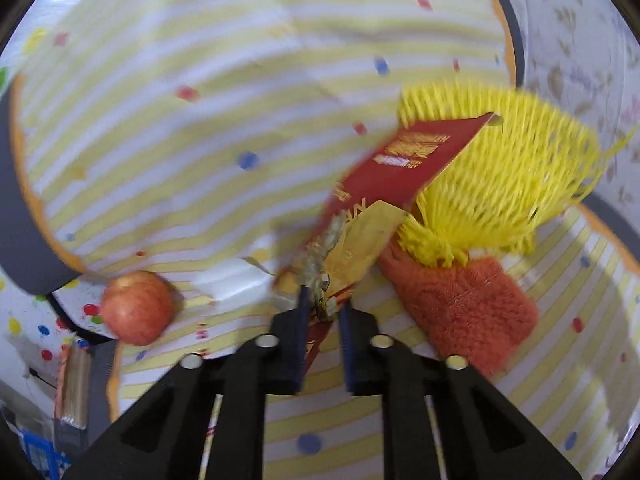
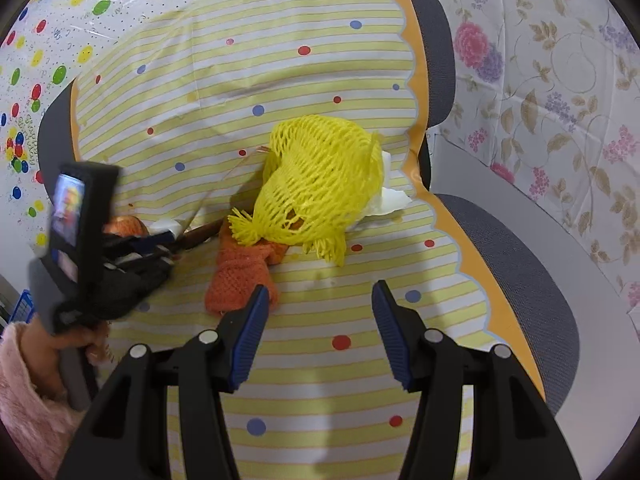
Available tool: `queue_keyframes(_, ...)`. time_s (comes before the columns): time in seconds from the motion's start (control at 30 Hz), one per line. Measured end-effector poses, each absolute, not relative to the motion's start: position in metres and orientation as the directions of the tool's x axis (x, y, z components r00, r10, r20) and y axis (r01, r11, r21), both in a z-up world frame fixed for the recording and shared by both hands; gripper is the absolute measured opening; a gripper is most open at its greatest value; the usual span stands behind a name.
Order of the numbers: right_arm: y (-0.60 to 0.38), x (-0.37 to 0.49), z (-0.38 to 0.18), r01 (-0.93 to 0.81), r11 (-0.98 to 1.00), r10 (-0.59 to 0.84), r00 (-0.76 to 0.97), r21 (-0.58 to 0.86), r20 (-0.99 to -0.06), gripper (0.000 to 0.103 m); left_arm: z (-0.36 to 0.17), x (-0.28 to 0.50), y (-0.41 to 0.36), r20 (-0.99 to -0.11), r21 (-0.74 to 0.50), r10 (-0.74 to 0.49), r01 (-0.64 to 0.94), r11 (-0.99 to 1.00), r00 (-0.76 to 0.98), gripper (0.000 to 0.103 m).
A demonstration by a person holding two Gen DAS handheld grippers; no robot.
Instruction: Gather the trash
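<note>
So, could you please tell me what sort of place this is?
Probably a home or staged household corner: a grey office chair draped with a striped, dotted plastic cloth, floral sheeting behind it, and an apple among the litter.

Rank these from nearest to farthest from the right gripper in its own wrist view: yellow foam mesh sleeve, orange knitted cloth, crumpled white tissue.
From the right gripper:
1. Orange knitted cloth: touching its left fingertip.
2. Yellow foam mesh sleeve: ahead, centre.
3. Crumpled white tissue: behind the sleeve, right.

The red and gold carton (image 1: 404, 168) is showing gold lettering, too blurred to read beyond "AN".
</note>
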State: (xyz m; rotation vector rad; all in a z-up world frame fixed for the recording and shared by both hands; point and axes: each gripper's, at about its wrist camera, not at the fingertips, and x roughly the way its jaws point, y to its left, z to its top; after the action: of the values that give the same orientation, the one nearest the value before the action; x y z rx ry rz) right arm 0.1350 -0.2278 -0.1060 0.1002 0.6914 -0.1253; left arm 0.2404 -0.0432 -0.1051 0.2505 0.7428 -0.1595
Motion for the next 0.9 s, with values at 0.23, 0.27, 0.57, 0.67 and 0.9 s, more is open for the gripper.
queue_keyframes(0.23,-0.212,0.129,-0.108,0.103,0.993,-0.041,0.763,0.058,-0.645,0.053,-0.073,0.187,0.002,-0.688,-0.053,-0.201,0.228,0.972,0.697,0.001)
queue_keyframes(0.27,-0.21,0.131,-0.11,0.095,0.994,-0.034,0.761,0.059,-0.648,0.053,-0.073,0.178,0.006,-0.684,-0.069,-0.215,0.231,0.971,0.697,0.001)
queue_keyframes(0.57,-0.231,0.159,-0.098,0.125,0.992,-0.091,0.802,0.017,-0.59,0.072,-0.072,0.148,0.011,-0.666,-0.102,-0.229,0.218,0.971,0.71,0.001)
queue_keyframes(0.67,-0.252,0.175,-0.093,0.145,0.989,-0.11,0.814,0.016,-0.57,0.076,-0.074,0.159,0.011,-0.671,-0.123,-0.235,0.207,0.971,0.704,0.001)
queue_keyframes(0.9,-0.287,0.223,-0.091,0.103,0.99,-0.034,0.837,0.095,-0.546,0.076,-0.08,0.176,0.0,-0.683,-0.114,-0.229,0.209,0.971,0.693,0.001)
